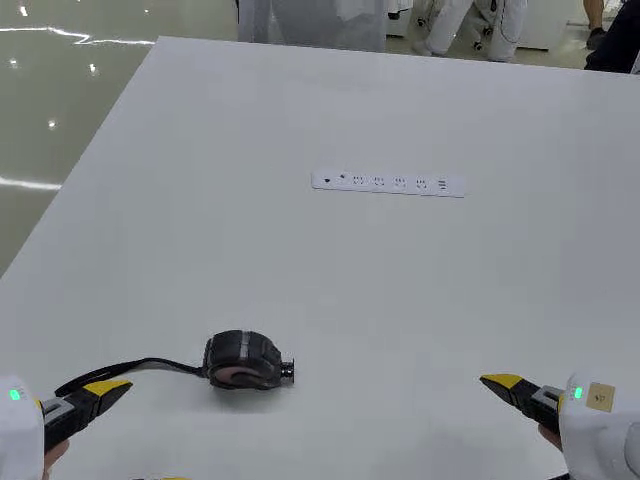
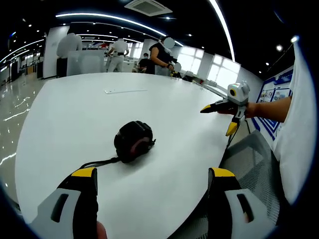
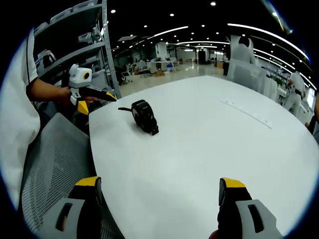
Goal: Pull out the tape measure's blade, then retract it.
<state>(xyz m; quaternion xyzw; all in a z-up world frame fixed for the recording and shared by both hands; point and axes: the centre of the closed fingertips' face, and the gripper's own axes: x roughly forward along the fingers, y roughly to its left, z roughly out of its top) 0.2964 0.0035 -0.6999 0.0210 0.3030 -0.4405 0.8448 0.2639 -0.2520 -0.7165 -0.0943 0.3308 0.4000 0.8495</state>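
The tape (image 1: 243, 360) is lying on the desk (image 1: 400, 290) at its near edge, left of centre; it is sitting just right of the left tongs (image 2: 153, 174) and well apart from the right tongs (image 3: 159, 182), so the left hand is standing much nearer to the case. Both tongs are hanging wide open over the near edge, gripping nothing and touching nothing.

The case is resting on its side, with its reddish round face turning up toward the head view. Its long axis is running left to right along the near edge. The mouth, with the hook (image 1: 287, 372) peeking out and the blade wound in, is pointing right toward the right tongs; the strap (image 1: 150, 364) is trailing left from the opposite end, reaching almost to the upper left jaw.

Judging by this layout, the pull is calling for the left tongs to be closing on the case from the left while the right tongs are travelling left across bare desk to the hook, then drawing it rightward along that same axis; the far power strip (image 1: 388, 183) is lying well clear of that line.
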